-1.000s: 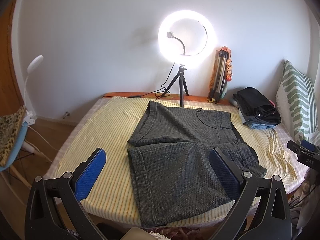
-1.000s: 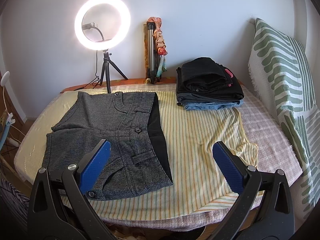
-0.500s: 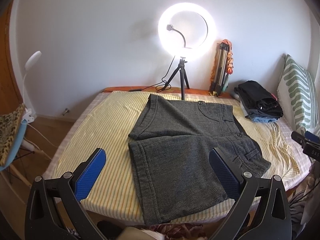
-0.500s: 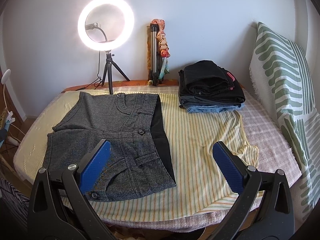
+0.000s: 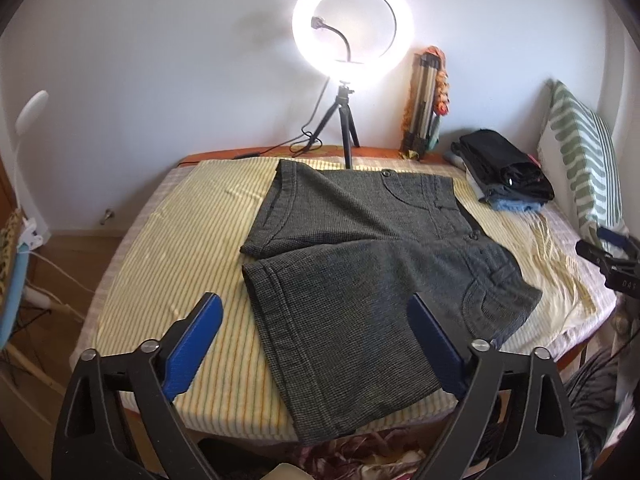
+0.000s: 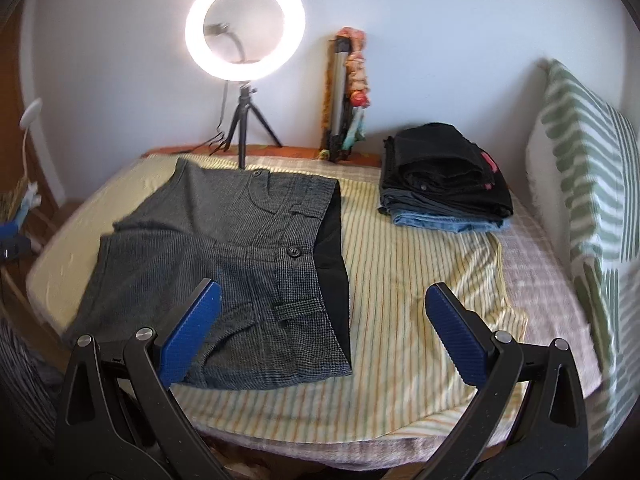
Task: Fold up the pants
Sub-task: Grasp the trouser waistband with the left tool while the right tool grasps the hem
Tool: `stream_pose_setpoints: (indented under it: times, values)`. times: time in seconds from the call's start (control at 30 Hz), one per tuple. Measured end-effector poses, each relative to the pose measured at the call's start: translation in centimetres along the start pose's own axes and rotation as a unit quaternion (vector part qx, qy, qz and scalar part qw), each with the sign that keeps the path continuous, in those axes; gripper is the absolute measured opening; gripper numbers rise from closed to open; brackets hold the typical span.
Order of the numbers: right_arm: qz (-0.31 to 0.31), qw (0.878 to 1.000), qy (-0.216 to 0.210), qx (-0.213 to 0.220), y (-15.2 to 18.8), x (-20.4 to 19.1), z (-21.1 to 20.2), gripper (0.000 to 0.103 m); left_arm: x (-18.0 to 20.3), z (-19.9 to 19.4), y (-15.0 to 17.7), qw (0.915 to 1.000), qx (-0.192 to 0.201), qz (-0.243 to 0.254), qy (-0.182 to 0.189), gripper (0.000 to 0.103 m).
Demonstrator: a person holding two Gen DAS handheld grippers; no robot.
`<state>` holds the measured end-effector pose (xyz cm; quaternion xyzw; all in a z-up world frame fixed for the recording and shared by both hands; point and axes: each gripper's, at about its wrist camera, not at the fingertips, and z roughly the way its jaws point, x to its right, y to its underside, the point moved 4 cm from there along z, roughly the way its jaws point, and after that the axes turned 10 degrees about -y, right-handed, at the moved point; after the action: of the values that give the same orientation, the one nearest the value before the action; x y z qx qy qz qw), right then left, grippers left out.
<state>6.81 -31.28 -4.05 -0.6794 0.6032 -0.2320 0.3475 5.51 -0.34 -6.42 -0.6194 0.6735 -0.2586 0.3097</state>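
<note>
Grey checked shorts [image 5: 360, 264] lie flat on the yellow striped sheet [image 5: 176, 240], waist to the right, both legs spread to the left; the near leg hangs over the bed's front edge. They also show in the right wrist view [image 6: 224, 252], with the dark waist lining at their right side. My left gripper [image 5: 316, 344] is open and empty above the near leg's hem. My right gripper [image 6: 320, 328] is open and empty above the waist's near corner. The right gripper also shows at the right edge of the left wrist view [image 5: 612, 260].
A stack of folded dark pants and jeans [image 6: 444, 184] sits at the back right of the bed. A striped green pillow [image 6: 588, 200] leans at the right. A lit ring light on a tripod [image 6: 240, 28] and a folded tripod [image 6: 344, 92] stand against the back wall.
Both grippers have moved up and forward over the bed, so the shorts sit lower and closer in both views. The shorts have not moved. Both grippers stay open.
</note>
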Motion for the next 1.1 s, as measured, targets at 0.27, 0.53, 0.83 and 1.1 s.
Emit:
stream_pose_setpoints:
  times: [0.27,0.53,0.83,1.1]
  values:
    - [-0.091,0.990,-0.086,-0.064,1.8,-1.3,2.6,0.102,1.9,2.2,3.3,0.9933,-0.060,0.077,0.062,0.066]
    - [-0.203,0.953,-0.143,-0.174,4.4,-5.6,5.3,0.088,4.3,2.7,6.6,0.9750,-0.106,0.149,0.126,0.059]
    - [-0.359,0.891,-0.119,-0.252,9.0,-7.6,8.8,0.077,5.8,3.7,9.6,0.9592,-0.131,0.214,0.131,0.056]
    - [-0.412,0.872,-0.082,-0.250,10.4,-7.4,10.5,0.064,6.2,5.0,10.5,0.9524,-0.135,0.246,0.119,0.046]
